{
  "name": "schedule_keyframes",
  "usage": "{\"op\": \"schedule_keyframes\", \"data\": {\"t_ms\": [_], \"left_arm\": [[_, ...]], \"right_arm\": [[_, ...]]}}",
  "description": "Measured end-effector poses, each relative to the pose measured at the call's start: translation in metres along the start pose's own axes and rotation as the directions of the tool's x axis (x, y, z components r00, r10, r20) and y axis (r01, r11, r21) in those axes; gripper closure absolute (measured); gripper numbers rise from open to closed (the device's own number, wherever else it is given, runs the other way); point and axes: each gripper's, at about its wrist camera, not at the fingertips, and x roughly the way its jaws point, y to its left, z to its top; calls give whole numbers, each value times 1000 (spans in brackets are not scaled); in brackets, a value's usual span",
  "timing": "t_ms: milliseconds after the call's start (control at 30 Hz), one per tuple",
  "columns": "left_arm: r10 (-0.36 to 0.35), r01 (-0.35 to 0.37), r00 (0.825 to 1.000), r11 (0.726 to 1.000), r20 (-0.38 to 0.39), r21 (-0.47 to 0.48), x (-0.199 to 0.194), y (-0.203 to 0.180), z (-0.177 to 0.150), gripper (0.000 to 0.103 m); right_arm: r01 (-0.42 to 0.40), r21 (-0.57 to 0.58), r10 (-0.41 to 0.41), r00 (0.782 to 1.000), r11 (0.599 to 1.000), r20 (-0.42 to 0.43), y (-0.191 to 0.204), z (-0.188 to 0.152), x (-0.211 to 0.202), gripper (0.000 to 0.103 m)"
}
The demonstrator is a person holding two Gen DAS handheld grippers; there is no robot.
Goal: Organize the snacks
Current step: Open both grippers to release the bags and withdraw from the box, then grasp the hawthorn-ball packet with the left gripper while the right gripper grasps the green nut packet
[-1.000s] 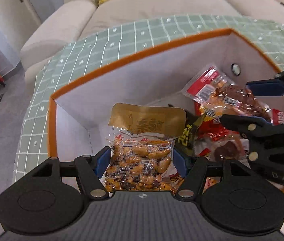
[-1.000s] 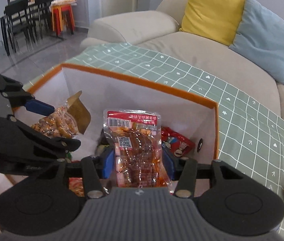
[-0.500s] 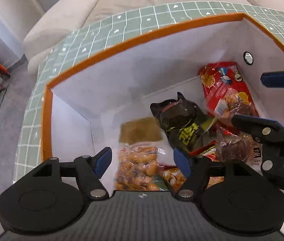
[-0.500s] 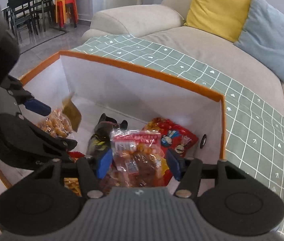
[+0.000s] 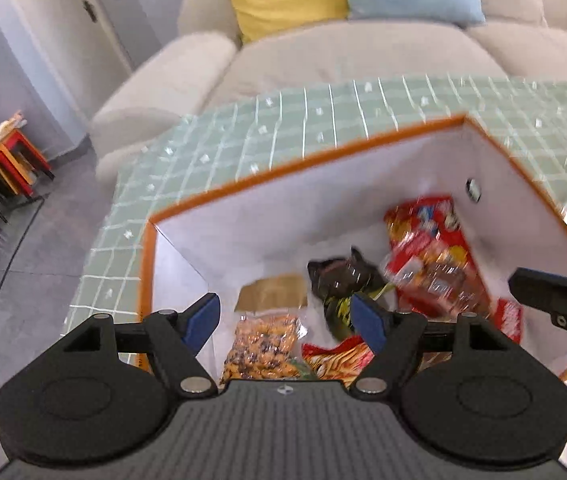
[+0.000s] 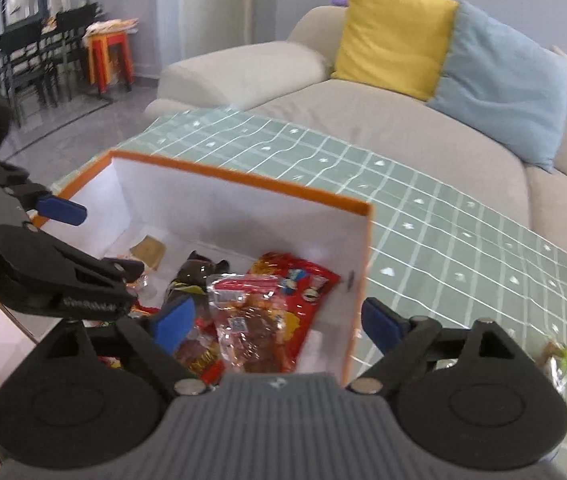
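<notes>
On the table with the green checked cloth (image 6: 423, 216), the orange-rimmed white box (image 5: 323, 152) holds all the packed snacks: a red bag (image 6: 299, 276), a black pouch (image 5: 343, 276), a clear meat pack (image 6: 251, 320) and a peanut pack (image 5: 263, 348). Both tools hang above it, tilted down. One small snack (image 6: 559, 360) lies outside on the cloth, past the box's right wall and nearer the right gripper (image 6: 275, 320), whose jaws are opening with nothing pressed between them. The left gripper (image 5: 287, 316) is released, empty, over the peanut pack.
</notes>
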Motion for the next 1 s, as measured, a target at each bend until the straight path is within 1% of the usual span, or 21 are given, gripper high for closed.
{"op": "schedule_keyframes", "data": {"t_ms": [67, 133, 267, 367, 467, 567, 733, 900, 1000], "left_arm": [[5, -4, 999, 1000, 44, -17, -11, -3, 2, 16], [4, -1, 996, 999, 87, -35, -24, -8, 0, 16], [-17, 28, 986, 998, 167, -62, -47, -22, -5, 16], [-45, 59, 975, 996, 216, -60, -61, -37, -9, 16], [-88, 97, 964, 995, 252, -25, -71, -58, -14, 16], [-160, 160, 950, 987, 266, 20, -74, -79, -19, 18], [-274, 265, 927, 962, 255, 70, -71, -110, -22, 22], [-342, 311, 906, 938, 251, 156, -76, -143, -28, 23], [-385, 341, 892, 917, 238, 206, -74, -162, -28, 23]], "right_arm": [[15, 32, -16, 1000, 999, 15, -6, -4, -14, 11], [34, 62, -37, 999, 997, 35, -12, -10, -27, 11], [81, 115, -90, 993, 990, 76, -27, -24, -53, 10], [125, 152, -142, 984, 980, 106, -39, -38, -70, 10], [160, 191, -187, 973, 968, 132, -53, -55, -85, 9], [190, 229, -225, 964, 955, 139, -67, -77, -95, 8], [232, 283, -273, 955, 931, 116, -92, -114, -105, 8], [268, 314, -303, 950, 911, 68, -114, -145, -105, 8], [280, 322, -312, 949, 904, 50, -126, -157, -103, 8]]}}
